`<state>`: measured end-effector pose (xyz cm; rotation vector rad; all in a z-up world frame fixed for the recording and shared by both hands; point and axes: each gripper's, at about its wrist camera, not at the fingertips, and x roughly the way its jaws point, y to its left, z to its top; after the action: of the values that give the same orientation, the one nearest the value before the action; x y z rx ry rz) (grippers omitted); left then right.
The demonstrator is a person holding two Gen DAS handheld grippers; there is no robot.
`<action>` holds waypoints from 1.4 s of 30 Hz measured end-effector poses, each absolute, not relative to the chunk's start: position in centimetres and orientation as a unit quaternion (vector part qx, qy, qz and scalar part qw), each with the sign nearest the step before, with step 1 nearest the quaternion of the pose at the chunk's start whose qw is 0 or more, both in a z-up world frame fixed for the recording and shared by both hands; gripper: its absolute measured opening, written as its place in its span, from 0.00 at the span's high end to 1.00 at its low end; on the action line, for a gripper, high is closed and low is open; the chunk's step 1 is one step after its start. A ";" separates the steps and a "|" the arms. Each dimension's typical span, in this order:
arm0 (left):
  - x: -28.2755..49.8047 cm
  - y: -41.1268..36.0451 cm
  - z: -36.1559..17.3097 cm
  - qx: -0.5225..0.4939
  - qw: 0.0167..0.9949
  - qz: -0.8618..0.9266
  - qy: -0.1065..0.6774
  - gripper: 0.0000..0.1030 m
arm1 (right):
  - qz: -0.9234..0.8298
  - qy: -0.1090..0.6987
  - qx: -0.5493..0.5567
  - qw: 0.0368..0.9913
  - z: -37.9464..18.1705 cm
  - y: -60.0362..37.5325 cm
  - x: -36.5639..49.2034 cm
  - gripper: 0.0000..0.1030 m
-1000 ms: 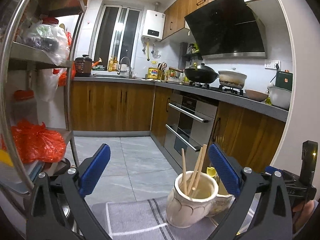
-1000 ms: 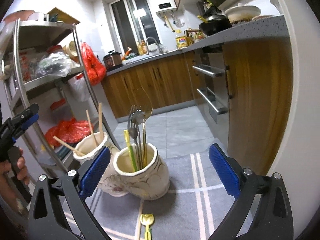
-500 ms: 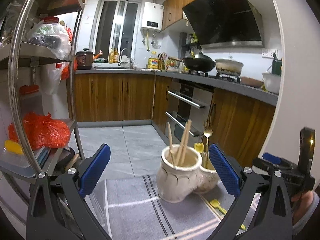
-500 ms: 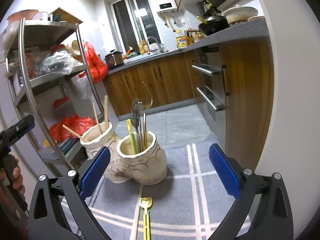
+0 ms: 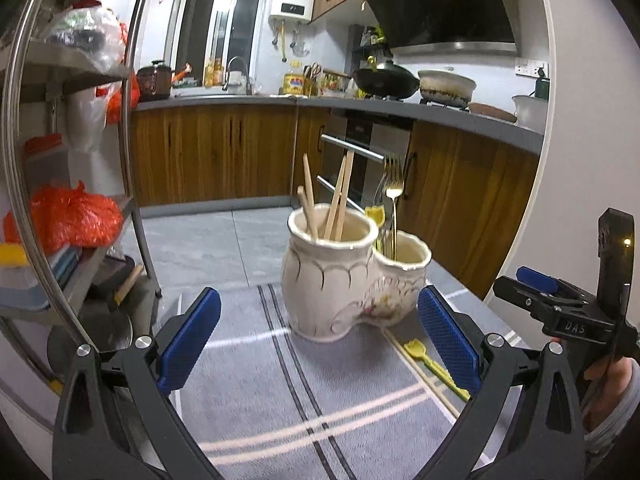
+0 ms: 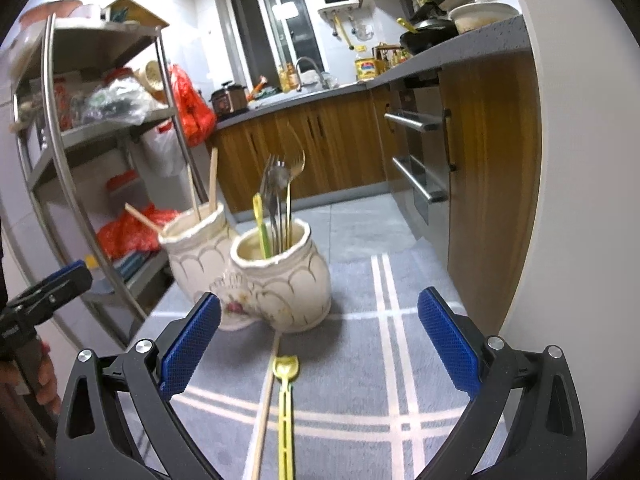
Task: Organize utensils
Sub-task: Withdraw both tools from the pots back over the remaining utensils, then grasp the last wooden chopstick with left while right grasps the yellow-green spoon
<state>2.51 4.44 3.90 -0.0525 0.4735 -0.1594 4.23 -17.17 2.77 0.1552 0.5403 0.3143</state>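
Observation:
A cream two-pot ceramic holder [image 5: 340, 280] [image 6: 276, 276] stands on a grey striped cloth [image 5: 280, 392] [image 6: 360, 360]. One pot holds wooden chopsticks [image 5: 340, 196] [image 6: 213, 180]; the other holds forks and spoons [image 5: 393, 196] [image 6: 280, 192]. On the cloth lie a yellow spoon [image 6: 285, 392] [image 5: 434, 368] and a single wooden chopstick [image 6: 267, 400] [image 5: 420, 374]. My left gripper [image 5: 320, 336] is open, short of the holder. My right gripper [image 6: 318, 340] is open above the loose spoon and chopstick. The right gripper also shows at the right edge [image 5: 560, 308], the left one at the left edge [image 6: 44, 292].
A metal shelf rack [image 5: 24, 160] [image 6: 60, 152] with red bags [image 5: 72, 216] stands to the left. Wooden cabinets [image 5: 460, 216] [image 6: 488, 184] and an oven [image 5: 360, 160] line the right. Grey tiled floor [image 5: 224, 240] lies beyond the cloth's edge.
Both views have tilted down and pulled back, so more cloth shows. The loose yellow spoon and chopstick now lie between the right gripper's fingers. Both grippers stay open.

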 end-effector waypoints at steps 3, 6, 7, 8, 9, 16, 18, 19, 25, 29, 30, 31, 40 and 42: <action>2.4 4.0 2.6 -0.015 0.966 -0.074 0.248 0.06 | 0.152 0.288 0.058 0.944 1.5 -16.6 4.4 0.05; 2.3 3.7 1.2 -0.007 0.962 -0.075 0.262 0.06 | 0.148 0.311 0.044 0.938 0.3 -16.0 4.5 0.05; 2.3 3.4 0.4 -0.003 0.960 -0.077 0.271 0.06 | 0.148 0.316 0.041 0.936 0.0 -15.9 4.5 0.05; 2.3 3.2 -0.1 0.002 0.958 -0.078 0.277 0.06 | 0.149 0.323 0.036 0.934 -0.4 -15.6 4.5 0.05; 2.4 2.9 -0.8 0.010 0.955 -0.078 0.286 0.06 | 0.148 0.330 0.029 0.932 -0.7 -15.3 4.6 0.05; 3.0 2.3 -3.7 0.025 0.942 -0.082 0.326 0.06 | 0.157 0.376 -0.019 0.913 -2.6 -14.1 4.7 0.09; 3.3 2.6 -4.1 0.019 0.938 -0.083 0.337 0.06 | 0.164 0.387 -0.026 0.907 -2.8 -13.7 4.7 0.23; 3.4 2.6 -4.2 0.015 0.937 -0.083 0.340 0.06 | 0.166 0.393 -0.032 0.904 -3.0 -13.5 4.7 0.32; 3.4 2.6 -4.4 0.009 0.935 -0.091 0.343 0.06 | 0.215 0.424 -0.041 0.879 -3.2 -12.0 4.5 0.64; 3.5 2.1 -4.4 0.013 0.934 -0.096 0.344 0.06 | 0.220 0.436 -0.053 0.871 -3.6 -11.4 4.8 0.77; 3.4 2.0 -4.4 0.014 0.934 -0.096 0.344 0.06 | 0.219 0.440 -0.053 0.869 -3.7 -11.4 5.0 0.78; 3.5 1.9 -4.4 0.016 0.934 -0.097 0.345 0.06 | 0.219 0.439 -0.052 0.870 -3.7 -11.4 5.1 0.80; 4.0 -1.3 -4.0 0.045 0.930 -0.100 0.351 0.06 | 0.228 0.423 -0.029 0.876 -3.1 -13.3 5.1 0.90; 4.3 -2.7 -4.1 0.053 0.927 -0.104 0.356 0.06 | 0.224 0.414 -0.020 0.882 -2.6 -14.3 5.0 0.90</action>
<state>4.30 -2.67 -4.07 0.1084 0.7299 -0.2127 5.03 -14.29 -2.64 -0.0409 0.8615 0.4667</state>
